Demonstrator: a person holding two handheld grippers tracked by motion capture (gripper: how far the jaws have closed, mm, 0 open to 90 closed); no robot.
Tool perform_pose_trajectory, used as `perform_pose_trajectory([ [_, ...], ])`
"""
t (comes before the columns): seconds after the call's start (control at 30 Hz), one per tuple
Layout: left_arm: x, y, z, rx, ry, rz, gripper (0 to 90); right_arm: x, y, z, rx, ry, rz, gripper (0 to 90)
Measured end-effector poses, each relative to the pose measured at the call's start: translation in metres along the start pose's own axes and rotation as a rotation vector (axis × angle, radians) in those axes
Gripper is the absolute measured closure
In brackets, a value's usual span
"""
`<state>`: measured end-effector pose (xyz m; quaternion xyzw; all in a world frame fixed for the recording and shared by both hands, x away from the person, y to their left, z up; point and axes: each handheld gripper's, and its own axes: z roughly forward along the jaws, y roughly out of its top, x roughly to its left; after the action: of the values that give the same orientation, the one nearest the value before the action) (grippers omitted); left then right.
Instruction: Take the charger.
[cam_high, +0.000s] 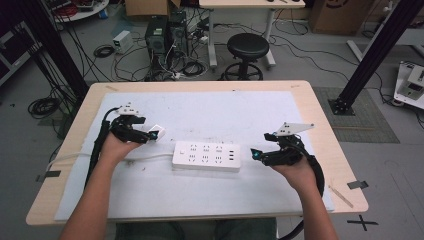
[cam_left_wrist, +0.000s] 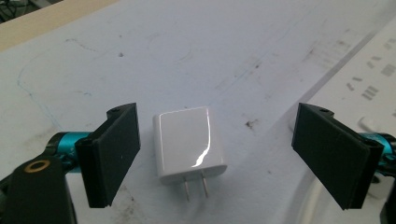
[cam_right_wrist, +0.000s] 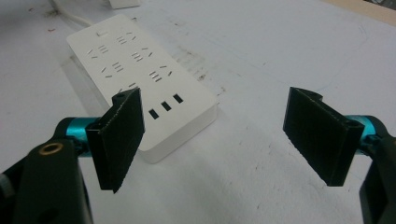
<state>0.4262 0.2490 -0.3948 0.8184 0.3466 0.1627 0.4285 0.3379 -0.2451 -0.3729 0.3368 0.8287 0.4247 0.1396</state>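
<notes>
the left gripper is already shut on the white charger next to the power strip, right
Not quite. The left gripper is open: in the left gripper view its jaws stand apart on either side of the white charger, touching neither side. The charger lies on the mat, prongs toward the camera, next to the power strip.
</notes>
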Motion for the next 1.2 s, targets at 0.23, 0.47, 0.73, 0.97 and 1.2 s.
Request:
perform_pose_trajectory([
  [0.23,0.008,-0.005,0.017,0.053,0.030,-0.026,15.4,0.001,-0.003,-0.001,0.000,-0.005,0.005,21.1],
  [0.47,0.009,-0.011,0.030,0.117,0.046,-0.016,15.3,0.000,-0.005,-0.002,0.003,-0.012,0.000,21.1],
  [0.73,0.009,-0.016,0.038,0.155,0.032,-0.009,15.5,0.000,-0.004,0.000,0.005,-0.011,-0.008,21.1],
  [0.97,0.011,-0.019,0.043,0.171,0.014,-0.018,23.0,0.001,-0.003,-0.001,0.010,-0.013,0.002,21.1],
  [1.2,0.008,-0.020,0.044,0.187,0.028,-0.002,32.7,0.001,-0.002,-0.003,0.007,-0.016,0.000,21.1],
])
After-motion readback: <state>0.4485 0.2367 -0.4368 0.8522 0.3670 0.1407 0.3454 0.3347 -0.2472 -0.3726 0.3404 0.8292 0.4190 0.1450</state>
